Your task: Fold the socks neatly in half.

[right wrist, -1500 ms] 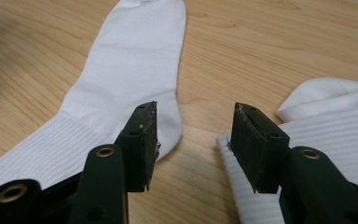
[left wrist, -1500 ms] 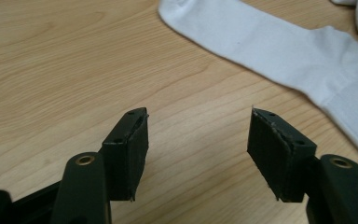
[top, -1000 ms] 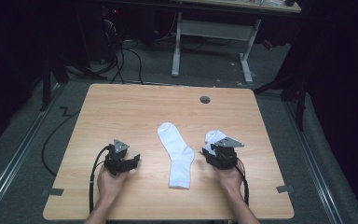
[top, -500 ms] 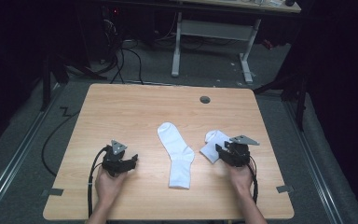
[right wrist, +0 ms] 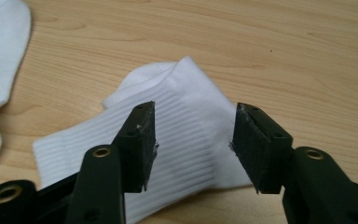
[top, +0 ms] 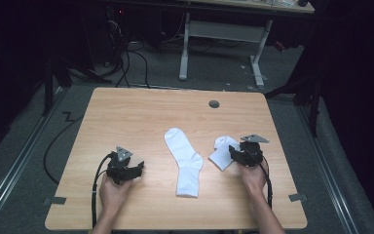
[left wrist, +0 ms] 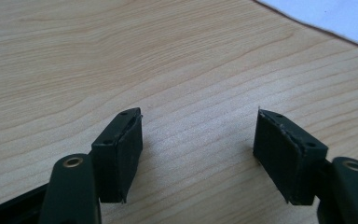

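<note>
Near the table's right edge, the right claw (top: 233, 155), its jaws just opened, straddles a folded white sock (right wrist: 168, 140) unclamped, so closing too high could miss it; left claw (left wrist: 198, 154) released.

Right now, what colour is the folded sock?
White, with fine ribbing; the folded sock shows best in the right gripper view.
</note>
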`<state>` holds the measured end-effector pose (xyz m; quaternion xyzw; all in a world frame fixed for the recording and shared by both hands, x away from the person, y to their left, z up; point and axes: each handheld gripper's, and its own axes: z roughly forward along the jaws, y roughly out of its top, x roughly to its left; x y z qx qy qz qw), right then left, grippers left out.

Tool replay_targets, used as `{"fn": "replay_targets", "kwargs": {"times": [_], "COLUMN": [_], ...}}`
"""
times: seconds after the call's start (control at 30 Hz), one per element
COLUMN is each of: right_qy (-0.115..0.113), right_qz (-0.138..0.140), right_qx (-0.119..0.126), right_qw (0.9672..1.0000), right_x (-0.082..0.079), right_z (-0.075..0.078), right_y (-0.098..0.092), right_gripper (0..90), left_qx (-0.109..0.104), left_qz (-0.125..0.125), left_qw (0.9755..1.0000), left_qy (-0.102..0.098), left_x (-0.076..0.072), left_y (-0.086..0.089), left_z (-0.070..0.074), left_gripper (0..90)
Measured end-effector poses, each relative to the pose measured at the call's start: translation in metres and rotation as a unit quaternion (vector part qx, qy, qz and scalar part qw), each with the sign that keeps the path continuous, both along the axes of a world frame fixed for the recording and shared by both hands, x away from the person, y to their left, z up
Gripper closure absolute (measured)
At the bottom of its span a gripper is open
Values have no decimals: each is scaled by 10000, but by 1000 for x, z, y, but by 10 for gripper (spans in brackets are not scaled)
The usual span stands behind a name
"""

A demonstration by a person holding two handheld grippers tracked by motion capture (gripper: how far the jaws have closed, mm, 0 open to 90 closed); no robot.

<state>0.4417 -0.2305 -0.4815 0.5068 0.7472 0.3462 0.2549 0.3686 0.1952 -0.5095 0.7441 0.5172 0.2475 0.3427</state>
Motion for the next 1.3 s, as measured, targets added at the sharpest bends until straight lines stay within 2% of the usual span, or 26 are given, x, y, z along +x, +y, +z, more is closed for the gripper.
{"fn": "replay_targets", "kwargs": {"times": [0.13,0.3,0.4,0.57,0.6,0.7,0.87,1.0,1.13,1.3], "right_qy": [93,276,455,608,608,632,608,648,699,611], "right_qz": [-20,57,145,256,256,349,478,525,514,537], "right_qx": [-23,-62,-155,11,11,-37,-36,-42,124,217], "right_qw": [10000,9996,9987,9978,9978,9974,9970,9965,9962,9964], "right_x": [7,12,16,19,19,17,17,18,19,18], "right_z": [-2,-9,-15,-16,-16,-15,-15,-14,-13,-8], "right_y": [2,5,6,1,1,2,4,4,0,-2], "right_gripper": [430,423,451,537,537,637,740,773,786,791], "left_qx": [-2,-3,-11,-17,-7,-7,6,9,9,8], "left_qz": [0,-2,13,69,69,58,26,23,25,26], "left_qw": [10000,10000,10000,10000,10000,10000,10000,10000,10000,10000], "left_qy": [0,2,4,0,-1,3,13,15,16,16], "left_x": [0,0,0,0,0,0,0,0,0,0], "left_y": [0,0,0,1,0,0,0,0,0,0], "left_z": [0,0,0,0,0,0,0,0,0,0], "left_gripper": [332,331,329,324,324,318,310,308,308,309]}}
